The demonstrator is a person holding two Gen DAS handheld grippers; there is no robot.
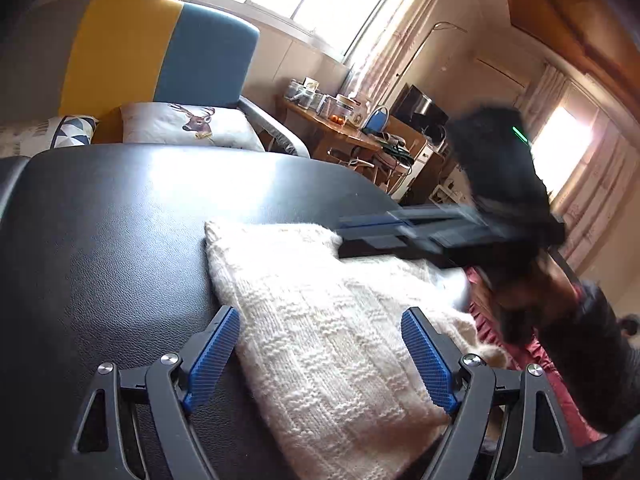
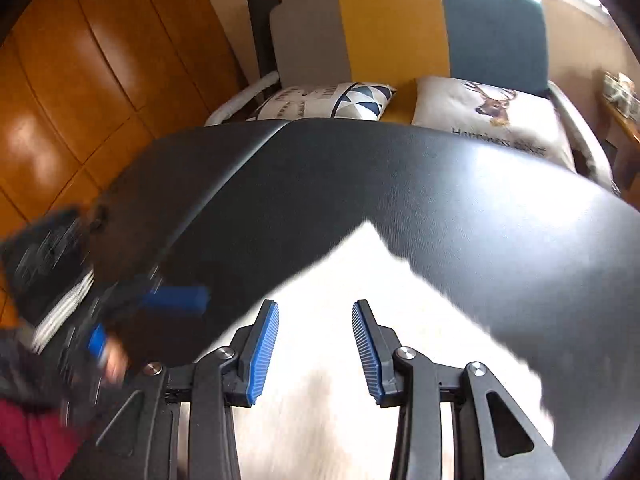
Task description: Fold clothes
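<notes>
Sweater [image 1: 320, 340] folded on table [image 1: 120, 240] | your left claw [image 1: 320, 356] spread, right claw [image 2: 316, 348] spread, both empty | fast pass could snag knit, undo fold

The black surface [image 2: 440, 208] lies bare beyond and to the left of the cream knitted garment [image 1: 320, 320], giving open passage there. At its far edge the deer cushion [image 1: 188, 122] and patterned cushion [image 2: 332, 100] stand against the sofa back [image 2: 420, 28]. The right hand-held gripper [image 1: 384, 232] hangs over the garment's far right corner.
</notes>
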